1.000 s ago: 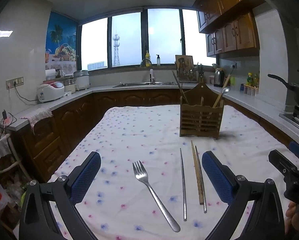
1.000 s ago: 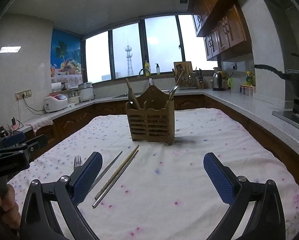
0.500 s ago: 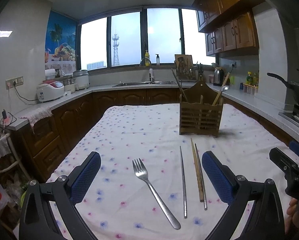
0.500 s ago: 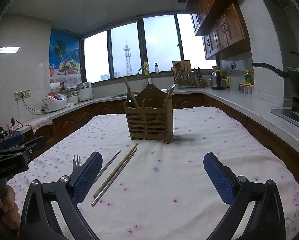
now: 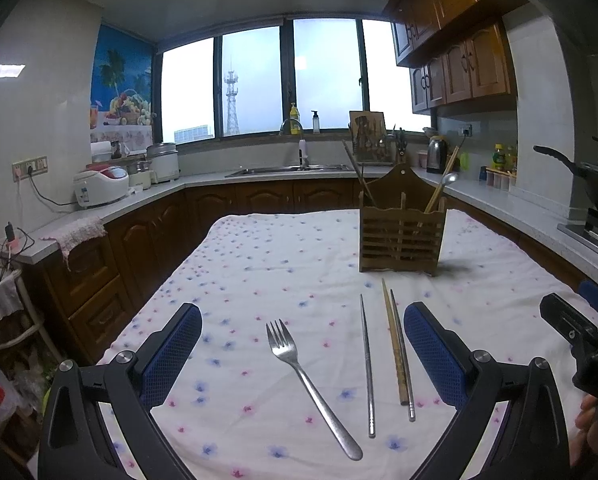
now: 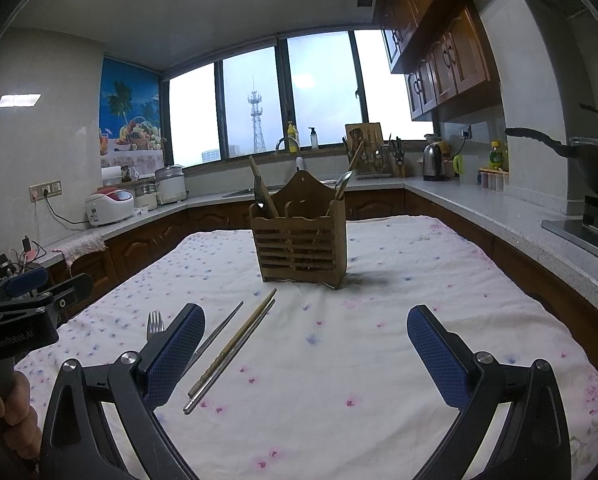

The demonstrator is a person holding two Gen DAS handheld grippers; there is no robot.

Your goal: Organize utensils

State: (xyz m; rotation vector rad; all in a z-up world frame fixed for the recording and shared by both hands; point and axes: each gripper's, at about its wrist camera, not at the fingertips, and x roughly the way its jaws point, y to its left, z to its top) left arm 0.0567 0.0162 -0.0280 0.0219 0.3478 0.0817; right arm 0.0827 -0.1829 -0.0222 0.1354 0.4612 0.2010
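Observation:
A metal fork (image 5: 307,380) lies on the flowered tablecloth (image 5: 267,264), between my left gripper's open fingers. To its right lie a single metal chopstick (image 5: 368,368), a wooden chopstick (image 5: 393,344) and another metal chopstick (image 5: 402,356). A wooden slatted utensil holder (image 5: 401,236) stands upright beyond them with a spoon and chopsticks in it. My left gripper (image 5: 301,348) is open and empty above the fork. My right gripper (image 6: 305,354) is open and empty; the chopsticks (image 6: 235,346) and the fork (image 6: 155,324) lie at its left finger, the holder (image 6: 301,244) straight ahead.
Kitchen counters ring the table: a rice cooker (image 5: 101,188) at the left, a sink (image 5: 287,168) at the back, a kettle (image 5: 435,154) and a wok on the stove (image 5: 595,188) at the right. The table's edges drop off left and right.
Both grippers have shifted slightly; the holder and utensils sit a little differently in the views. Nothing was picked up and both grippers stay open.

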